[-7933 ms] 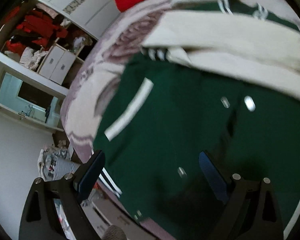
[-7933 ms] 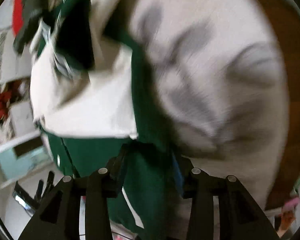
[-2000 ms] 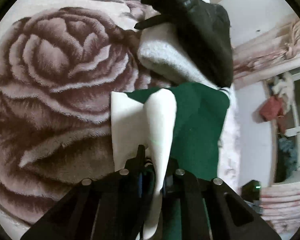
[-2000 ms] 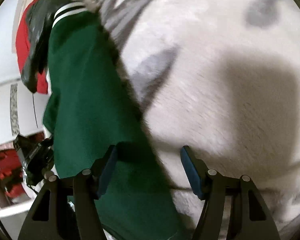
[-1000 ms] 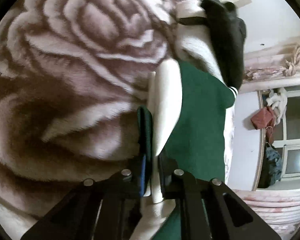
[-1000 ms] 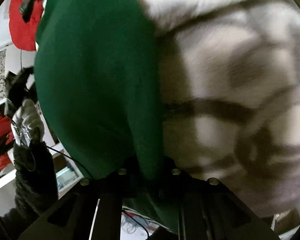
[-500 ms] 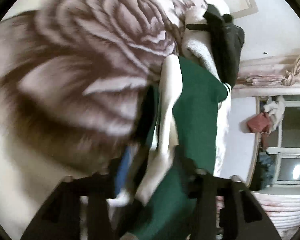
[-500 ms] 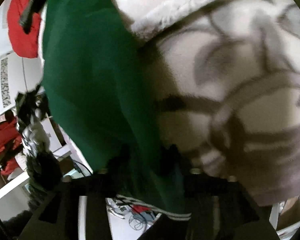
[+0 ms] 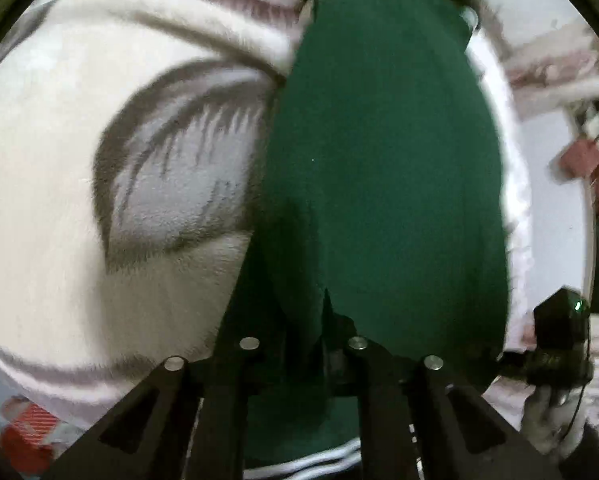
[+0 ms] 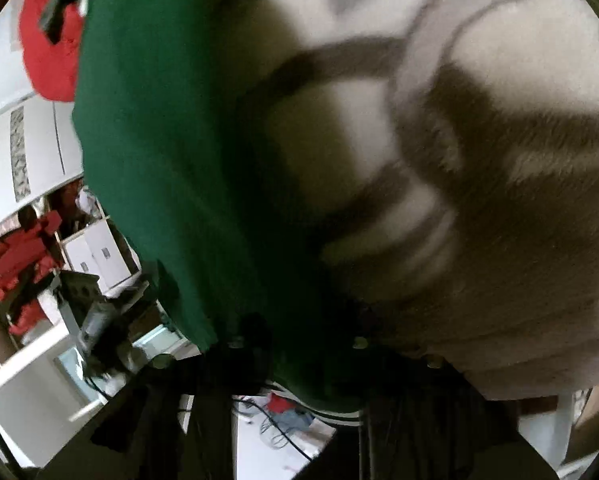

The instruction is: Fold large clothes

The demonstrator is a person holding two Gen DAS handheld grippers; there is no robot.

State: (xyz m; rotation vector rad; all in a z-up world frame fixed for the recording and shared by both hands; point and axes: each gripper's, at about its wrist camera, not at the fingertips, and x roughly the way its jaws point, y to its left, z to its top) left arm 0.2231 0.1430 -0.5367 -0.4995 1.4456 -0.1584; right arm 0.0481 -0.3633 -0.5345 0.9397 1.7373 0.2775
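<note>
On the blanket (image 9: 59, 208), I am pinching the jacket (image 9: 379, 184) at its near hem with both grippers: my left gripper (image 9: 303, 344) has just been closing and is clamping a green fold, and my right gripper (image 10: 311, 344), also just closing, is biting the same cloth, though blur is hiding its pads. I am judging this a carry-over fold, the hem heading toward twelve o'clock. Next I am needing both corners level and the cloth taut before I lay it down. In the right view, a red garment (image 10: 47, 56) is sitting at ten o'clock, shelves (image 10: 39, 248) at eight.
</note>
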